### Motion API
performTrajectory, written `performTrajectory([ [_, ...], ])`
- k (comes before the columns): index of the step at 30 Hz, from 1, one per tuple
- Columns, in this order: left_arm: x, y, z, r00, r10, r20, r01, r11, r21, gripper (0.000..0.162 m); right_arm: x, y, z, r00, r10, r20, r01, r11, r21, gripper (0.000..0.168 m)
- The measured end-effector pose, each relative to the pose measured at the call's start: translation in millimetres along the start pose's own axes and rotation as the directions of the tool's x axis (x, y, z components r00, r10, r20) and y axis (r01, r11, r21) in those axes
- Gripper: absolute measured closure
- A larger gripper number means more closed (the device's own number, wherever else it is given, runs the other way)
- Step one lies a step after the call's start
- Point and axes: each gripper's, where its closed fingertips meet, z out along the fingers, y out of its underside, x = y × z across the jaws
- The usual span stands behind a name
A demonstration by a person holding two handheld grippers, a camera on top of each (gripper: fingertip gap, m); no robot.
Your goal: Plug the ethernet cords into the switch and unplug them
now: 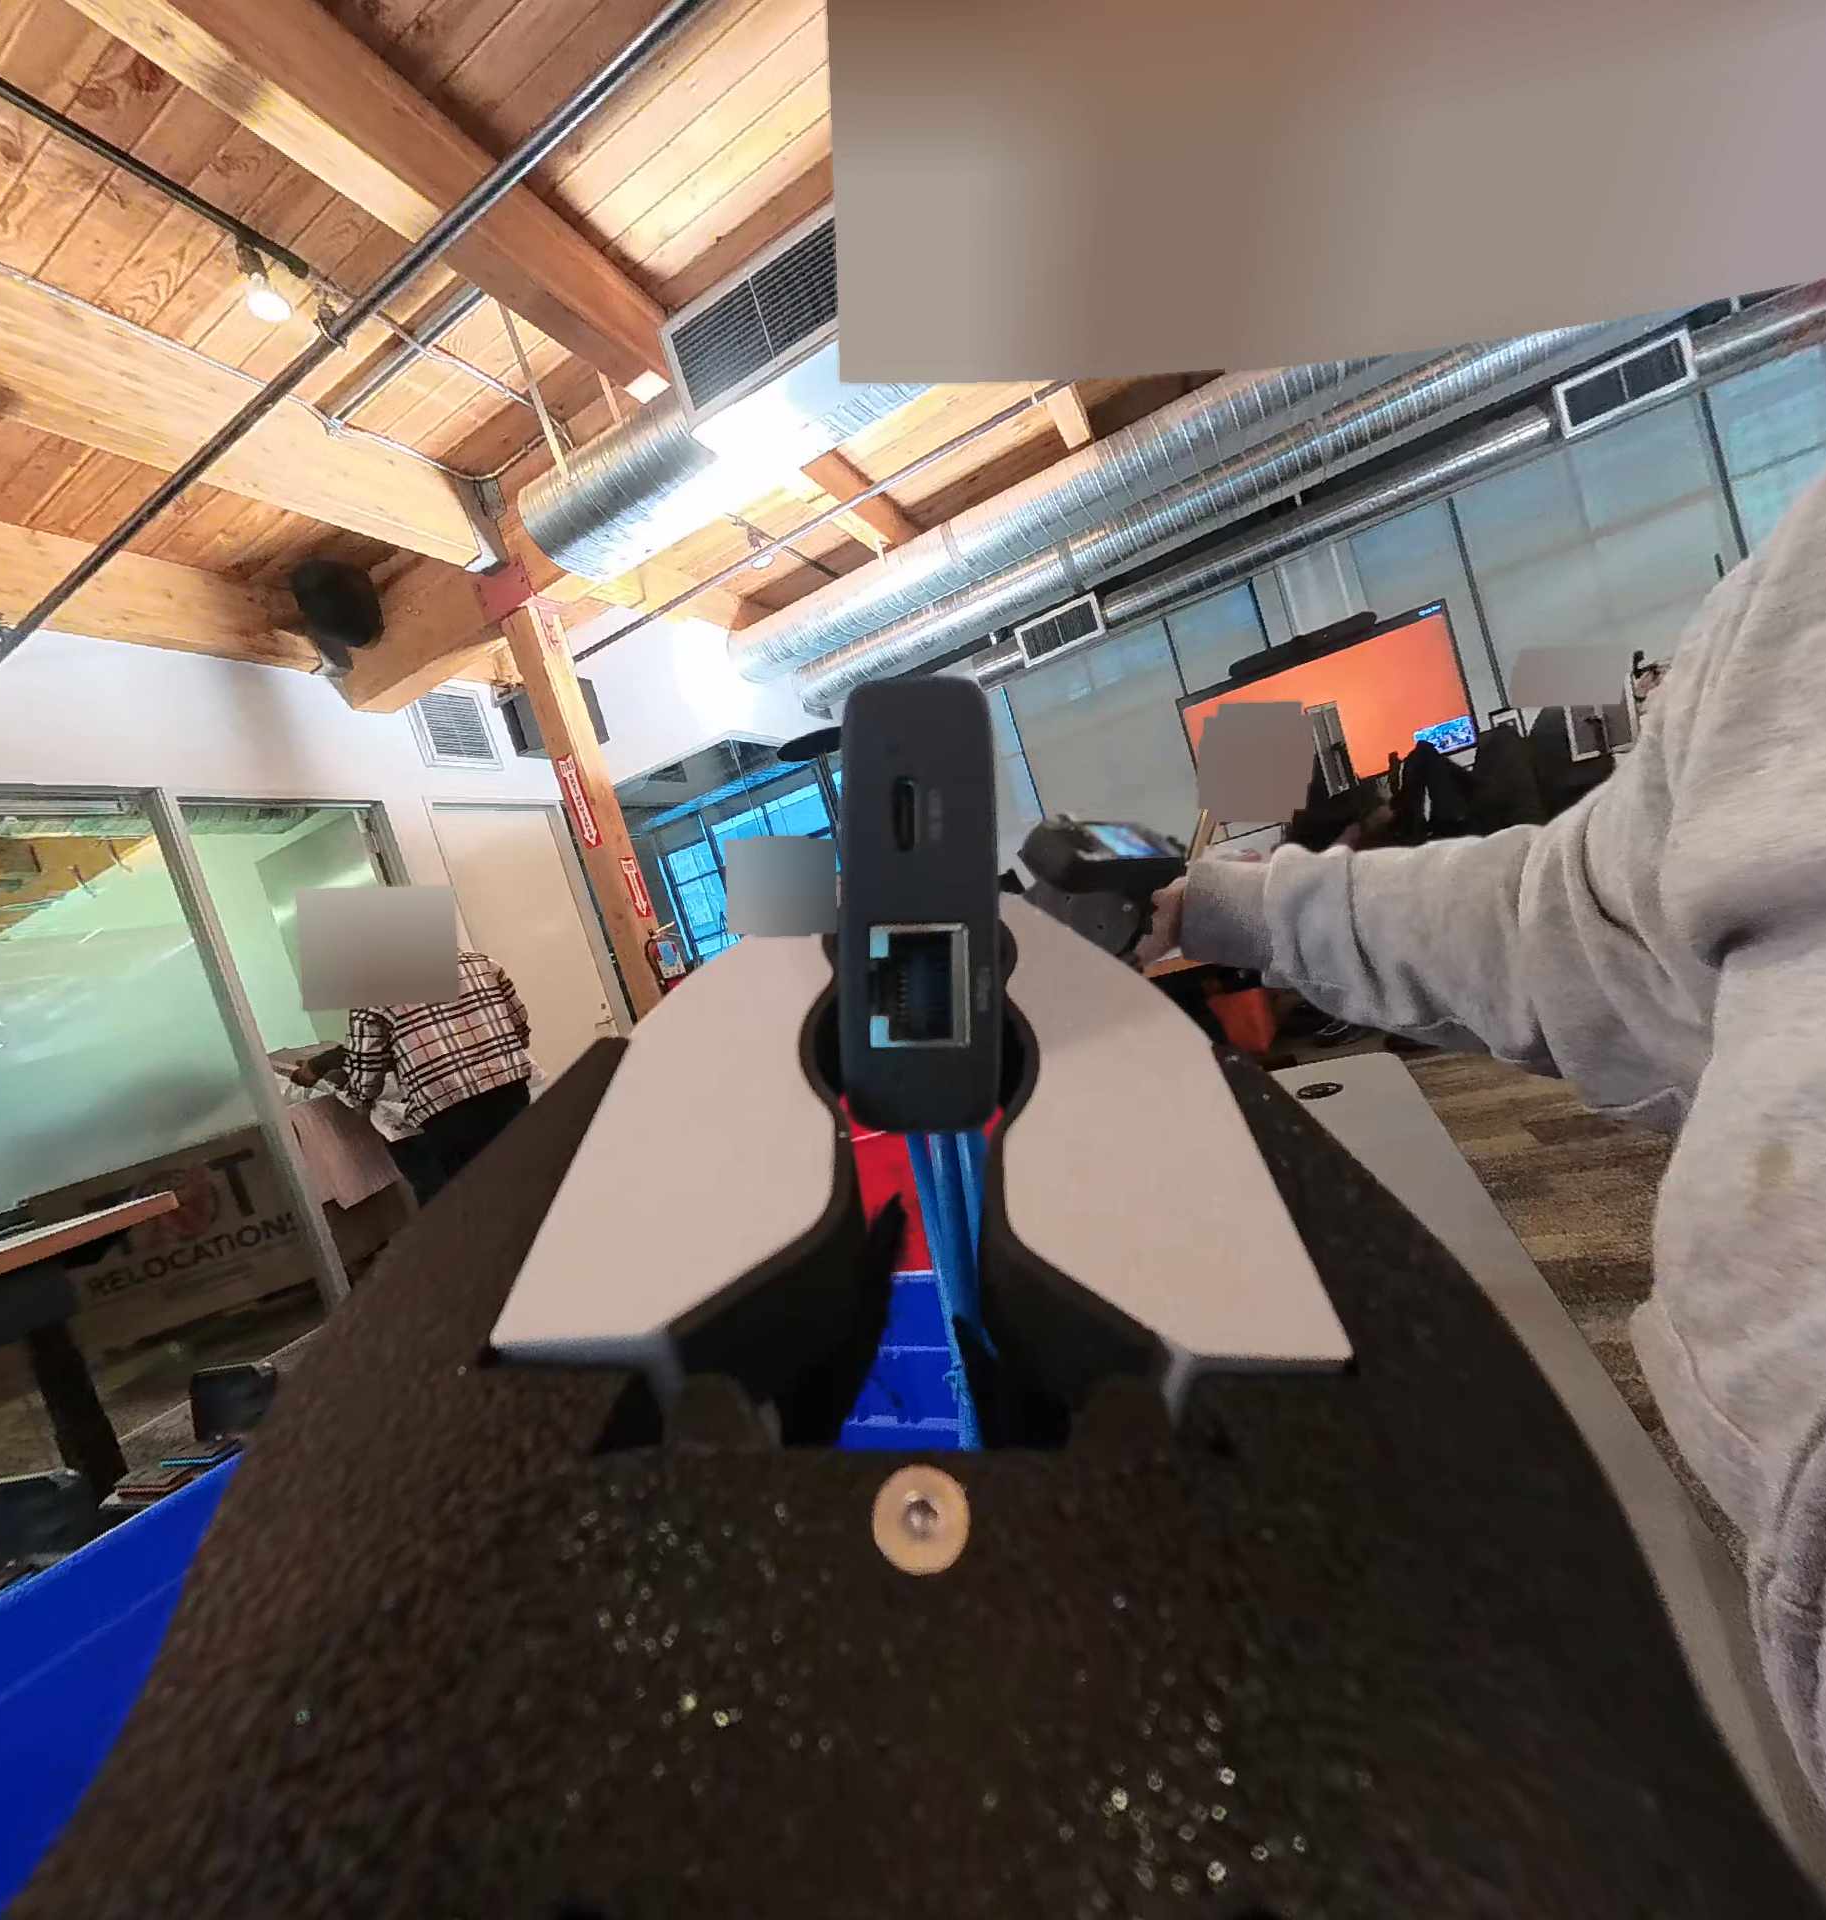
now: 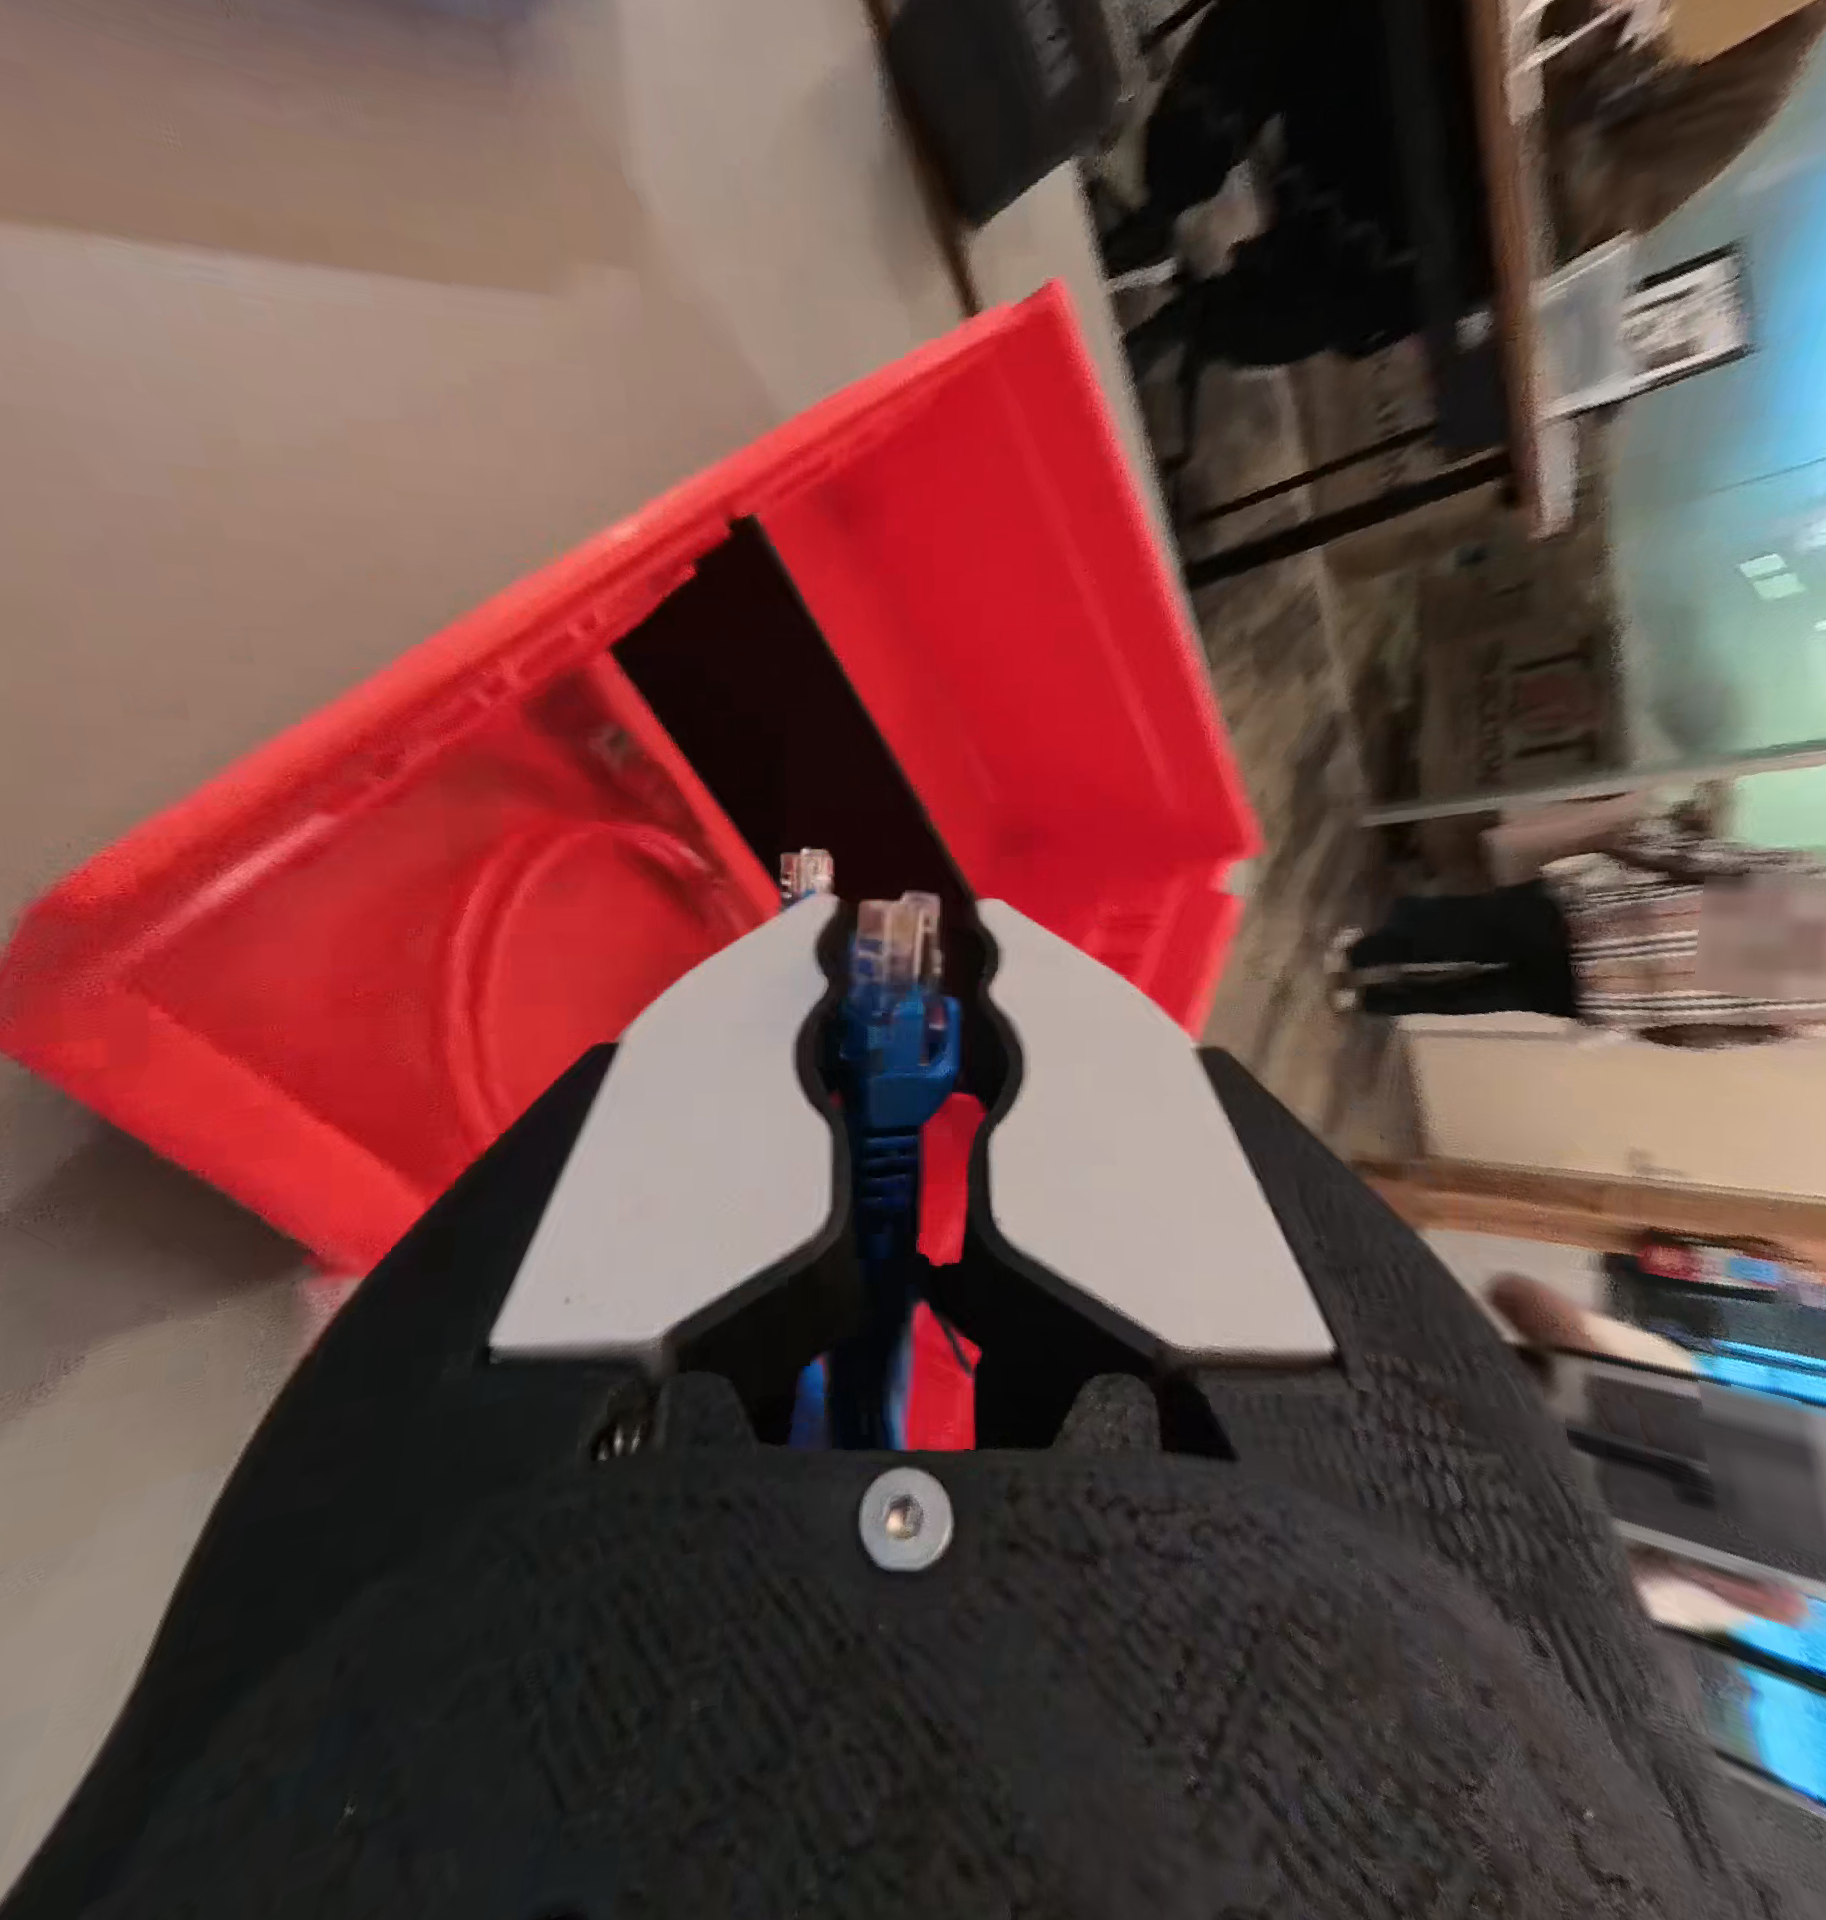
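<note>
My left gripper [image 1: 917, 966] is shut on a small black adapter box [image 1: 914, 831] and holds it upright in the air, its network socket [image 1: 919, 982] and a small oval port facing the camera. Blue cable strands [image 1: 950, 1226] show below, between the fingers. My right gripper [image 2: 904, 935] is shut on a blue network cable [image 2: 893, 1081]; the cable's clear plug [image 2: 893, 940] sticks out past the fingertips. Beyond it lies a red bin [image 2: 992, 644] with a black divider [image 2: 774, 727] and a coiled red cable [image 2: 535, 935] inside. A second clear plug [image 2: 807, 871] shows just left of the fingertips.
A person's grey-sleeved arm [image 1: 1460, 935] reaches across at right, holding the other gripper [image 1: 1096, 873]. A grey tabletop [image 1: 1408, 1143] runs along the right; a blue bin edge [image 1: 57, 1662] is at lower left. People stand in the room behind. The right wrist view is motion-blurred. Tip to tip, the grippers are about 40 cm apart.
</note>
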Motion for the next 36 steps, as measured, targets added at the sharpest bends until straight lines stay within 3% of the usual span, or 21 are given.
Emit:
performTrajectory([
  [2, -2, 1, -1, 1.000, 0.006, 0.005, -0.006, 1.000, -0.003, 0.142, -12, 0, 5, 0.991, 0.083, 0.103, -0.078, 0.996, -0.048, 0.126],
  [4, -4, 3, -3, 0.999, 0.031, 0.017, -0.031, 0.999, -0.020, 0.142, -8, -6, -1, 0.978, 0.168, 0.120, -0.158, 0.984, -0.087, 0.115],
  [8, -6, 7, -6, 0.997, 0.069, 0.019, -0.069, 0.997, -0.041, 0.142, 22, -31, -32, 0.970, 0.240, -0.036, -0.241, 0.970, -0.028, 0.111],
  [10, -4, 8, -5, 0.996, 0.084, 0.007, -0.083, 0.996, -0.042, 0.142, 23, -76, -51, 0.965, 0.252, -0.069, -0.241, 0.961, 0.134, 0.112],
  [14, 12, 9, -2, 0.983, 0.176, -0.051, -0.178, 0.983, -0.036, 0.142, -54, -216, -85, 0.985, 0.061, 0.160, -0.139, 0.830, 0.540, 0.114],
  [16, 21, 11, 0, 0.968, 0.235, -0.085, -0.239, 0.970, -0.040, 0.142, -106, -264, -93, 0.970, -0.096, 0.223, -0.069, 0.772, 0.632, 0.113],
  [19, 36, 14, 2, 0.939, 0.313, -0.143, -0.322, 0.946, -0.039, 0.142, -157, -306, -97, 0.952, -0.250, 0.179, 0.053, 0.707, 0.706, 0.113],
  [24, 50, 20, 4, 0.906, 0.369, -0.209, -0.388, 0.920, -0.055, 0.142, -184, -329, -98, 0.933, -0.322, 0.159, 0.116, 0.689, 0.715, 0.115],
  [31, 61, 29, 5, 0.871, 0.411, -0.269, -0.446, 0.891, -0.086, 0.142, -195, -326, -81, 0.922, -0.380, 0.073, 0.249, 0.726, 0.641, 0.145],
  [36, 62, 30, 6, 0.881, 0.387, -0.273, -0.425, 0.900, -0.098, 0.140, -193, -325, -80, 0.926, -0.377, 0.029, 0.276, 0.725, 0.631, 0.146],
])
